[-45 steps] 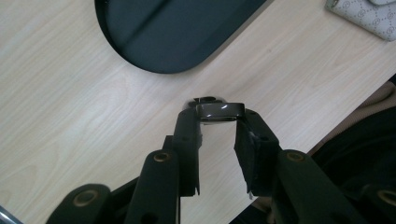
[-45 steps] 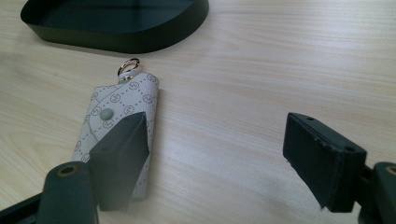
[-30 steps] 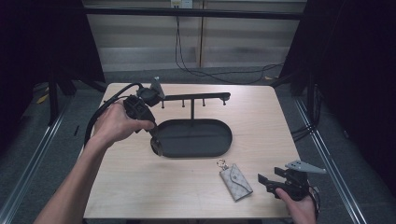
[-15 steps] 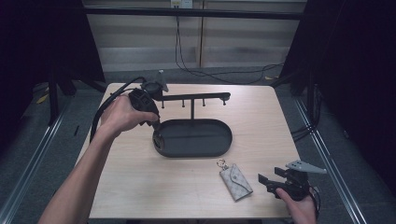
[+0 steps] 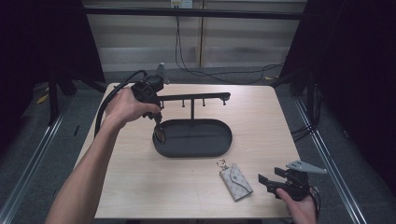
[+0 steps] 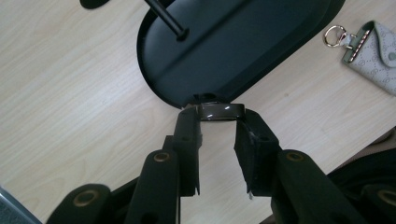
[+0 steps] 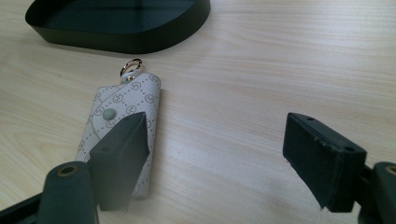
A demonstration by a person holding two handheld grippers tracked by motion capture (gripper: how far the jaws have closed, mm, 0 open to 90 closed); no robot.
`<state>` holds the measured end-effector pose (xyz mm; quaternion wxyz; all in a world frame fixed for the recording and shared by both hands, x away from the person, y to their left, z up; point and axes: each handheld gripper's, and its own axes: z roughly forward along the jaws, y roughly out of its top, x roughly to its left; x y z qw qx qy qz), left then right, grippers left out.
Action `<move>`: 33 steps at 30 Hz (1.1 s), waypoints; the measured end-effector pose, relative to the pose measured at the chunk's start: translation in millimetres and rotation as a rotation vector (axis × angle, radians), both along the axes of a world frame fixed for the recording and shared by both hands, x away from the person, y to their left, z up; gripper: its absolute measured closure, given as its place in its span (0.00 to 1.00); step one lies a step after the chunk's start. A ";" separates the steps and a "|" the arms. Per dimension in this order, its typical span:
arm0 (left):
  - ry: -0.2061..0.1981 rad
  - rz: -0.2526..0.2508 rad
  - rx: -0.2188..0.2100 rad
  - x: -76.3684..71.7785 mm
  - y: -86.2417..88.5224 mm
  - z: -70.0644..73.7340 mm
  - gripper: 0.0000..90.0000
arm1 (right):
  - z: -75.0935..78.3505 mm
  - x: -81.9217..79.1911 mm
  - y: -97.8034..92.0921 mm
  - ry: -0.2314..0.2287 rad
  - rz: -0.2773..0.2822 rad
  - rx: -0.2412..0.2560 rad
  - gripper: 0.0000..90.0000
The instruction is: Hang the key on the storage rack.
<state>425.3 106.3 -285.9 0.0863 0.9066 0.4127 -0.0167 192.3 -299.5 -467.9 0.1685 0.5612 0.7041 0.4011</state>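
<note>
Moved down from the rack, left gripper (image 6: 215, 122) pinches a dark ring (image 6: 220, 111) over the black tray's (image 5: 219, 144) left rim. Right gripper (image 7: 219, 158), jaws wide, sits by the key pouch (image 7: 122, 122) near the table's (image 5: 140, 186) front edge.

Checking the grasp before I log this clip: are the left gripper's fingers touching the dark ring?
Touching. The left gripper view shows the dark ring pinched between the left gripper's fingers, one fingertip pressed against each end, above the black tray's rim.

Left claw (image 5: 159, 132) lower, toward tray (image 5: 219, 145) rim
</note>
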 end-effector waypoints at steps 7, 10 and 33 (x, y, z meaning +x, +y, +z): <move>0.017 0.005 0.013 6.8 -6.8 -6.2 0.79 | -0.1 0.1 -0.5 0.000 -0.002 0.003 0.25; 0.017 0.003 0.018 10.4 -8.6 -6.6 0.79 | 0.1 -0.1 -0.5 -0.001 0.000 0.003 0.25; 0.052 0.073 0.034 40.9 -12.7 -12.5 0.79 | 0.6 -1.0 -0.5 -0.006 0.017 0.004 0.26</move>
